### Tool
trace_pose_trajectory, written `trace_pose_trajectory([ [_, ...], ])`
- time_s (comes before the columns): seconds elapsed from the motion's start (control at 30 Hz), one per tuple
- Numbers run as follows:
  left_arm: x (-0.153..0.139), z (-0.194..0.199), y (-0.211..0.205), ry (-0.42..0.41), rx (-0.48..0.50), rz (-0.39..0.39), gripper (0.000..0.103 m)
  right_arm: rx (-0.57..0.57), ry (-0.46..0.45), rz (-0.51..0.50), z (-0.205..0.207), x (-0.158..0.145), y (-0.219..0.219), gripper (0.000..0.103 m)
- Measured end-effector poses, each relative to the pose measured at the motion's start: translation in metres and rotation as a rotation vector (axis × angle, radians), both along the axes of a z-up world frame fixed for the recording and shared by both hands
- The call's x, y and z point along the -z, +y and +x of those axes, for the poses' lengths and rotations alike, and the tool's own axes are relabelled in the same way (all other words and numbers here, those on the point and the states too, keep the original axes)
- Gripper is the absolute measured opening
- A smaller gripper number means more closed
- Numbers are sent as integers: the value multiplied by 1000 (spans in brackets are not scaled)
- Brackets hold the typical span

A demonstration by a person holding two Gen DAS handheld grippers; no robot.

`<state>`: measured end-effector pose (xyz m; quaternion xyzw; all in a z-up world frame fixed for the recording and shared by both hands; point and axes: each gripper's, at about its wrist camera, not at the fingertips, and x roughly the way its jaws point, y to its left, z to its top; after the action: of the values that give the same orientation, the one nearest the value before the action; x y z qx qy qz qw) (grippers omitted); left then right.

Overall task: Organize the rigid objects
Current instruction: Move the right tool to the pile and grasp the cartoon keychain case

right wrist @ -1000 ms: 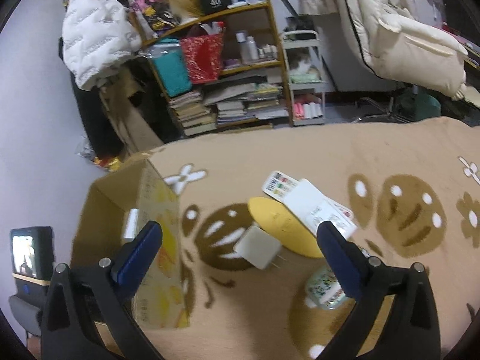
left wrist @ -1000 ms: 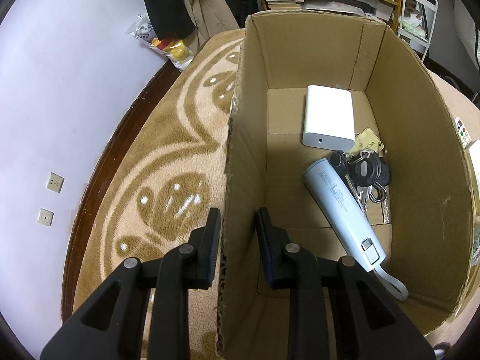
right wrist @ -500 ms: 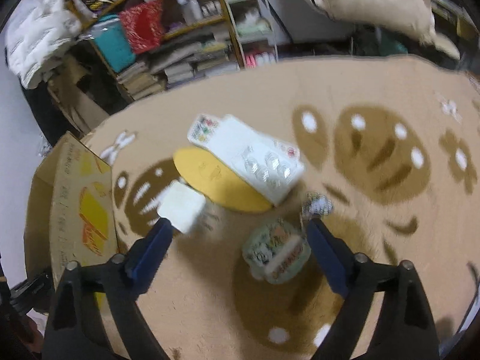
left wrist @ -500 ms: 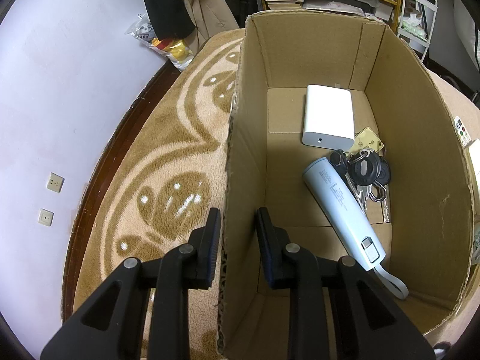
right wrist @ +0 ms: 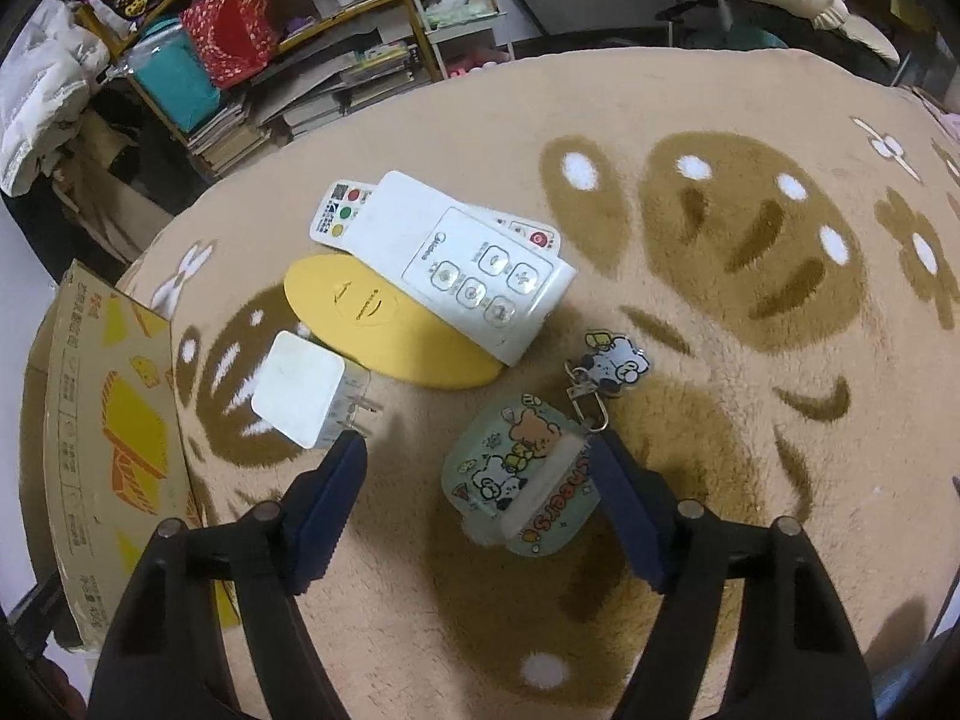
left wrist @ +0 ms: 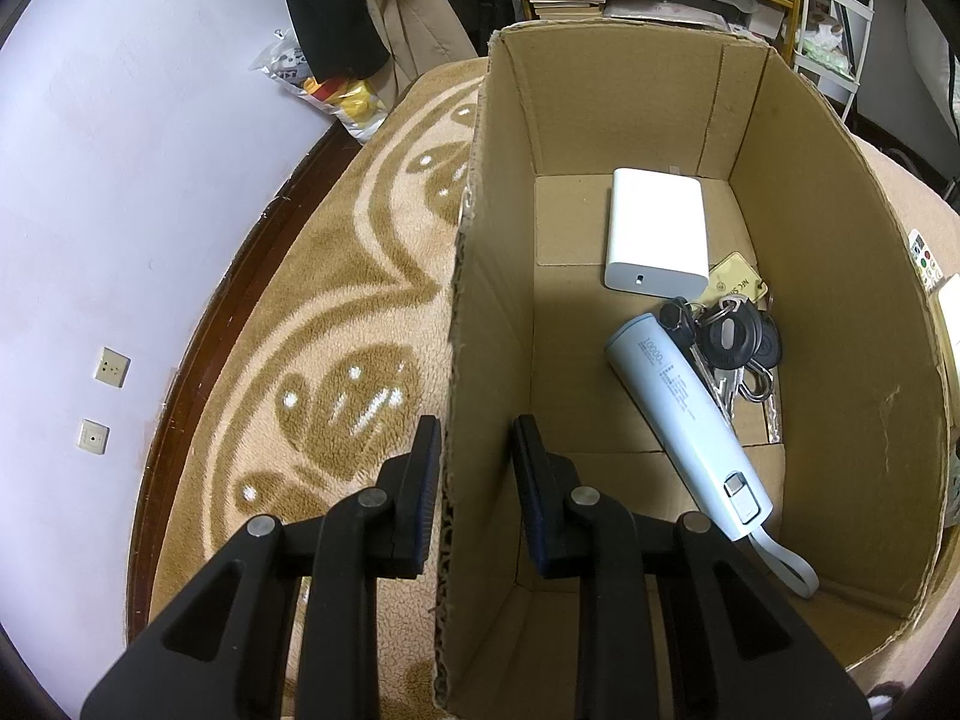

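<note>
Blanket (right wrist: pixel 750 120): a tan fleece surface with brown smiley patterns carries all loose items; it is not a bench.

Cardboard box (left wrist: pixel 600 120): open-topped, ahead of the left gripper (left wrist: pixel 474 456). Its fingers straddle the near left wall, one outside and one inside. The outer finger lies against the wall, but a gap shows at the inner one, so a firm clamp cannot be confirmed. The box already holds a white power bank (left wrist: pixel 657 240), a pale blue cylindrical power bank (left wrist: pixel 684 420) and a bunch of keys (left wrist: pixel 735 342), all ahead and right of the fingers.

Loose items, ahead of the right gripper (right wrist: pixel 480 474): a white remote (right wrist: pixel 468 264) lying over a yellow oval case (right wrist: pixel 384 324), and a white plug adapter (right wrist: pixel 300 390) just beyond the left fingertip (right wrist: pixel 342 468).

Cartoon-printed earbud case (right wrist: pixel 522 480): judged the next item. It lies between the right fingers, which are spread wide with nothing held, closer to the right-hand one. Its keyring charm (right wrist: pixel 612 366) trails ahead and right. The long axis runs diagonally to the finger line. The right gripper is much the nearer; closing should suffice, though the skew may let the case twist.
</note>
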<state>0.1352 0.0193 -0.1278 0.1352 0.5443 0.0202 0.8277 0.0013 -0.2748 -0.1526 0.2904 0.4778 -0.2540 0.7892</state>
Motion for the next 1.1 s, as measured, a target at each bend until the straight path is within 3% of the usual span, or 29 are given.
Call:
trace_pose_trajectory([
  [0.13,0,0,0,0,0,1,24,9,25,-47,0,-2,-1,81],
  [0.37,-1,0,-1,0,3,6,24,36,54,60,-2,17,-10,80],
  [0.4,-1,0,-1,0,3,6,24,38,59,58,-2,18,-9,80],
  [0.47,-1,0,-1,0,3,5,24,40,61,40,-1,17,-7,67],
  [0.7,-1,0,-2,-1,6,14,24,31,54,65,-2,20,-6,68],
  [0.97,-1,-1,-3,0,4,11,24,-11,113,4,7,26,4,67],
  [1.1,-1,0,-3,-1,6,15,24,-35,101,-23,9,20,10,67],
])
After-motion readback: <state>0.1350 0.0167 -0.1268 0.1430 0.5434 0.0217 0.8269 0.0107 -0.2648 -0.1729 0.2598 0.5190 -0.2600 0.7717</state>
